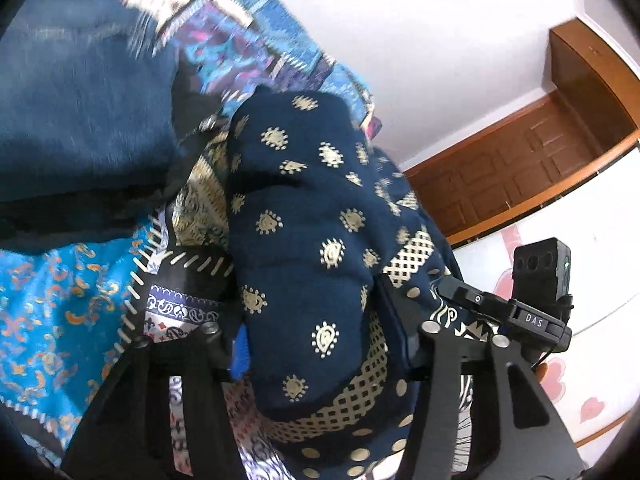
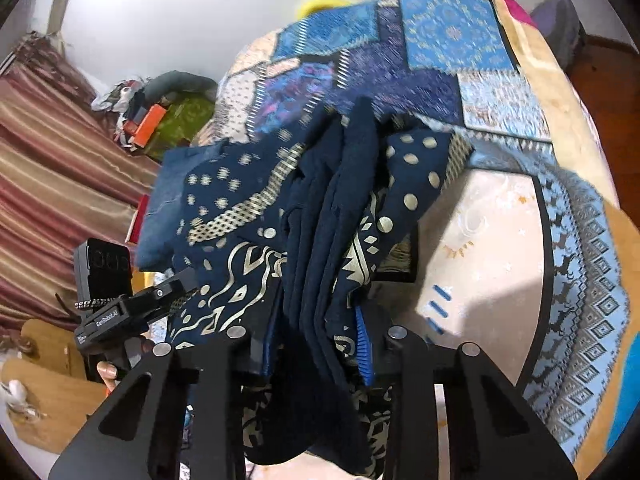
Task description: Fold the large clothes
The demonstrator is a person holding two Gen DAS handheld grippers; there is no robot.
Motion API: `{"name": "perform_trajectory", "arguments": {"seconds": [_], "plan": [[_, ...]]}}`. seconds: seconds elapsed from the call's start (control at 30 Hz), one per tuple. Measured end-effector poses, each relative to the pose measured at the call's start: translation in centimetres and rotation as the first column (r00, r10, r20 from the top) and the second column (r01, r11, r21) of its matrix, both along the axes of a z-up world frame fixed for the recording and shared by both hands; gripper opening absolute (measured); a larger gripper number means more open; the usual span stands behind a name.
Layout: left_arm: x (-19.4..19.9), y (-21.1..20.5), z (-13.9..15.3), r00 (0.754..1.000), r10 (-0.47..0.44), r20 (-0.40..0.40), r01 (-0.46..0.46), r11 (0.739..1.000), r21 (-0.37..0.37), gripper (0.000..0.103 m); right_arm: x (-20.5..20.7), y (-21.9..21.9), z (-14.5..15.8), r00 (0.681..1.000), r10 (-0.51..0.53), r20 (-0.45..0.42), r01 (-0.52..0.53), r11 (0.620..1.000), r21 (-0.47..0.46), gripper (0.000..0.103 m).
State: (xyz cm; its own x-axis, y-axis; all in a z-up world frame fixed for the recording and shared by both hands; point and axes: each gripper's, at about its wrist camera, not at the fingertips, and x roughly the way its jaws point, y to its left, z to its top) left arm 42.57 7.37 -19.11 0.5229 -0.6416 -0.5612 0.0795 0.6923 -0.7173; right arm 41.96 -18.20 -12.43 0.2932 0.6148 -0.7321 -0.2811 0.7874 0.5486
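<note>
Grippers, two: left gripper (image 1: 320,344) and right gripper (image 2: 320,344) each clamp one bunched navy garment (image 2: 320,216) over one patchwork quilt (image 2: 460,52).

Ahead of me a plain white wall (image 1: 420,40) meets a brown panelled wooden door (image 1: 520,172). To my other side hangs a maroon and cream striped curtain (image 2: 52,176), beside a bed under a blue patchwork quilt (image 2: 440,60).

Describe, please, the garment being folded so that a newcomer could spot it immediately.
Find the bed's blue patchwork quilt. On it lies the navy garment, bunched between the right gripper. Its pale gold dots and lattice bands set it apart from plain blue denim nearby.
</note>
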Motion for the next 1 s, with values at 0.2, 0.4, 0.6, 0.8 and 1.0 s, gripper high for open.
{"name": "perform_trajectory", "arguments": {"seconds": [0.2,0.4,0.6,0.8,1.0], "plan": [[-2.9,3.2,6.1,0.993,0.043,0.11,-0.045,0.999,0.017,0.05,-1.9,3.1,5.4,0.991,0.045,0.127,-0.041,0.999,-0.034,0.027],[-6.0,9.0,13.1,0.962,0.113,0.25,-0.133,0.989,0.066,0.05,-2.5,8.6,11.3,0.96,0.109,0.258,-0.111,0.994,-0.007,0.027],[-6.8,15.8,17.6,0.924,0.183,0.336,-0.236,0.964,0.124,0.05,-1.2,15.2,14.1,0.926,0.16,0.342,-0.183,0.983,0.035,0.027],[-2.9,21.3,16.8,0.91,0.247,0.333,-0.316,0.933,0.171,0.05,1.5,22.2,13.1,0.92,0.189,0.344,-0.22,0.974,0.052,0.027],[2.3,25.4,9.9,0.932,0.31,0.19,-0.346,0.917,0.198,0.05,5.3,27.3,7.7,0.939,0.203,0.278,-0.208,0.978,-0.014,0.027]]}}
